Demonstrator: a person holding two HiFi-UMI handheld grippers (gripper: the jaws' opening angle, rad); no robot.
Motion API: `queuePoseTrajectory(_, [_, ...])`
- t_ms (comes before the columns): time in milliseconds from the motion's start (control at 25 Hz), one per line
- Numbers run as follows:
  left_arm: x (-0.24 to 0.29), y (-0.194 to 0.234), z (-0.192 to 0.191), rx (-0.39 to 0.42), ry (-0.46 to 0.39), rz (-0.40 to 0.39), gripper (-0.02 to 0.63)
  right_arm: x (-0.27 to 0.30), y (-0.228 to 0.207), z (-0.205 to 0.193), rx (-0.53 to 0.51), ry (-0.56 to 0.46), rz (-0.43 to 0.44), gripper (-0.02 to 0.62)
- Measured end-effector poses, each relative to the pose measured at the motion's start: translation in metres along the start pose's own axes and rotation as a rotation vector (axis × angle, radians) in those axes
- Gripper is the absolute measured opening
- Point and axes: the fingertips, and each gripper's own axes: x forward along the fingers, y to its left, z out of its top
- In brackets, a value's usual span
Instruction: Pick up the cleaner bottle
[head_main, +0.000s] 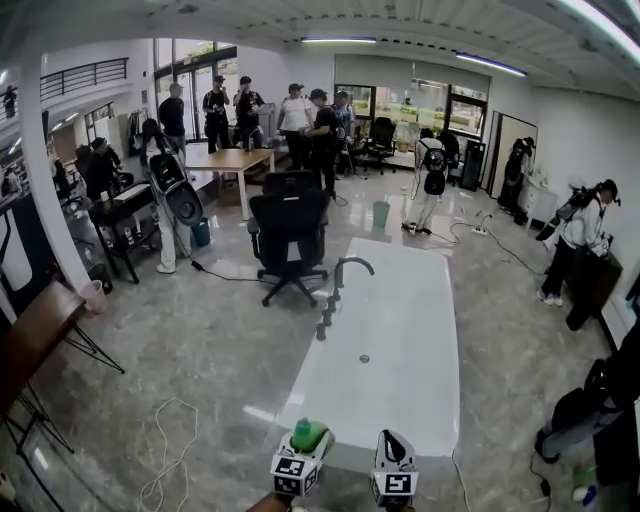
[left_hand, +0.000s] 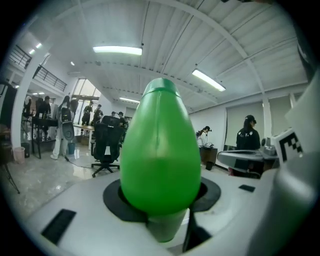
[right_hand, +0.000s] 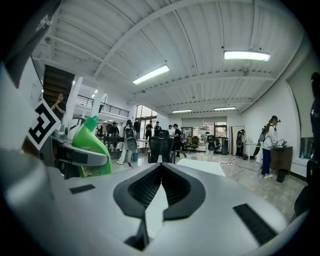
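Open hall, white bathtub (head_main: 400, 340) in the middle of the floor. Left claw (head_main: 300, 448) clamped on green cleaner bottle (left_hand: 159, 150), cap up, apparently held off any surface. Right claw (right_hand: 161, 167) closed, empty, just beside. Pick-up looks complete; nothing further evident.

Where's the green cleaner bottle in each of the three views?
Head view: cleaner bottle at the bottom edge, just left of centre.
Left gripper view: cleaner bottle fills the centre.
Right gripper view: cleaner bottle at mid-left.
Shared landmark: the black office chair, visible in all three.
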Motion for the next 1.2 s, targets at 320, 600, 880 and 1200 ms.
queuePoseTrajectory(320, [0.006, 0.008, 0.022, 0.035, -0.013, -0.028, 0.183, 0.006, -0.005, 0.024, -0.008, -0.014, -0.030, 0.018])
queuePoseTrajectory(600, [0.014, -0.008, 0.026, 0.052, -0.035, -0.037, 0.183, -0.005, -0.018, 0.037, -0.065, -0.015, -0.026, 0.017])
queuePoseTrajectory(880, [0.016, -0.028, 0.041, 0.038, -0.066, -0.036, 0.183, -0.007, -0.029, 0.042, -0.068, -0.029, 0.003, 0.018])
queuePoseTrajectory(1200, [0.028, -0.040, 0.049, 0.064, -0.064, -0.035, 0.183, -0.004, -0.053, 0.042, -0.048, -0.026, -0.023, 0.017])
